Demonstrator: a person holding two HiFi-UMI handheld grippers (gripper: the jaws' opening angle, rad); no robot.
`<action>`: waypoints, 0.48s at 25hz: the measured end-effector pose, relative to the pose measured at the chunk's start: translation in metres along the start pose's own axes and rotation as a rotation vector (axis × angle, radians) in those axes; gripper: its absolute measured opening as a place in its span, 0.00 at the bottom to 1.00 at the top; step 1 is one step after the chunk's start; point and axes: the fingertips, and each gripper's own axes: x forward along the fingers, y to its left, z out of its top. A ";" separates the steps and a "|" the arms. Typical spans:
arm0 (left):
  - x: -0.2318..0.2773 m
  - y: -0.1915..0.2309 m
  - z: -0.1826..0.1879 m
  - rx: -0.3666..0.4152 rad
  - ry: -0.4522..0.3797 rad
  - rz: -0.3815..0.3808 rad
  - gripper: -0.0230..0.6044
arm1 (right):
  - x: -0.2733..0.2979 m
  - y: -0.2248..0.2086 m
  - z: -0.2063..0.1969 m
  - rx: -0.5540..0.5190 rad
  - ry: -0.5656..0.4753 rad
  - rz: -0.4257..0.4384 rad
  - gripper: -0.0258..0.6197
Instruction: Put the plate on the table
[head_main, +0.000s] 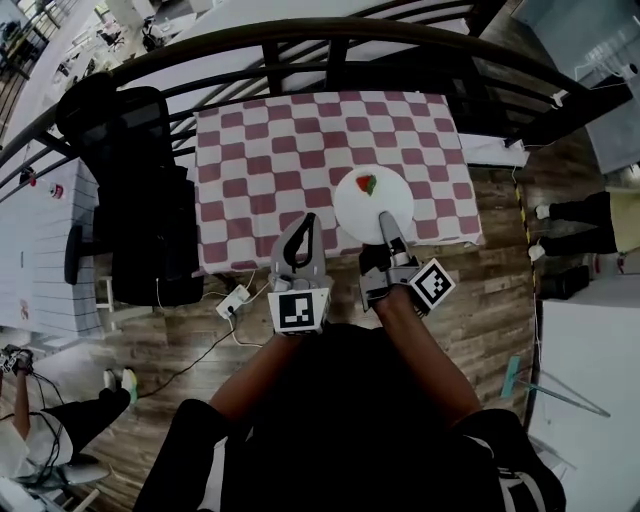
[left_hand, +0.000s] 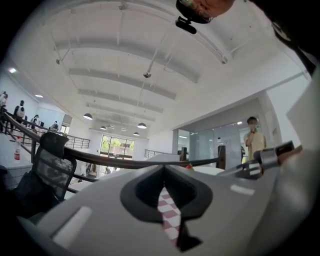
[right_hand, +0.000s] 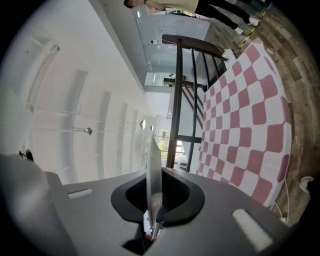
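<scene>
- Plate (head_main: 366, 212), white and round, is pinched at its near rim by the right gripper (head_main: 385, 222) and reaches forward from the jaws over the red-and-white checked cloth of the tabletop (head_main: 260, 150).
- Seen from the right gripper view, the plate (right_hand: 152, 160) shows edge-on as a thin pale blade running straight out from between the jaws; the right gripper (right_hand: 154, 212) is closed narrow on that rim, and the cloth lies off to its right.
- Whether the plate rests on the cloth or hangs just over it cannot be told.
- A small red and green piece (head_main: 367, 184) lies on the plate's far half, ahead of the right gripper.
- The left gripper (head_main: 310, 222) is just to the left of the right one, near the tabletop's front edge, apart from the plate.
- In the left gripper view, the left gripper (left_hand: 167, 200) has its jaws drawn together with nothing between them, only a thin strip of checked cloth showing through.
- Each gripper carries a marker cube (head_main: 300, 310) at its rear, near the person's hands.
- A black office chair (head_main: 140, 200) stands well to the left of the left gripper, beside the tabletop.
- A dark curved railing (head_main: 300, 40) runs beyond the tabletop's far edge.
- A white plug block (head_main: 236, 300) with a cable lies on the wooden floor (head_main: 500, 300), below and left of the left gripper.
</scene>
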 end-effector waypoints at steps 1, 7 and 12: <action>0.003 0.007 -0.001 0.003 0.002 0.001 0.05 | 0.006 -0.002 -0.003 0.009 -0.005 0.000 0.06; 0.018 0.042 -0.003 -0.021 -0.007 0.020 0.05 | 0.041 -0.002 -0.015 0.022 -0.013 0.022 0.06; 0.025 0.053 -0.010 -0.042 0.018 0.030 0.05 | 0.057 -0.010 -0.015 -0.006 0.028 0.011 0.06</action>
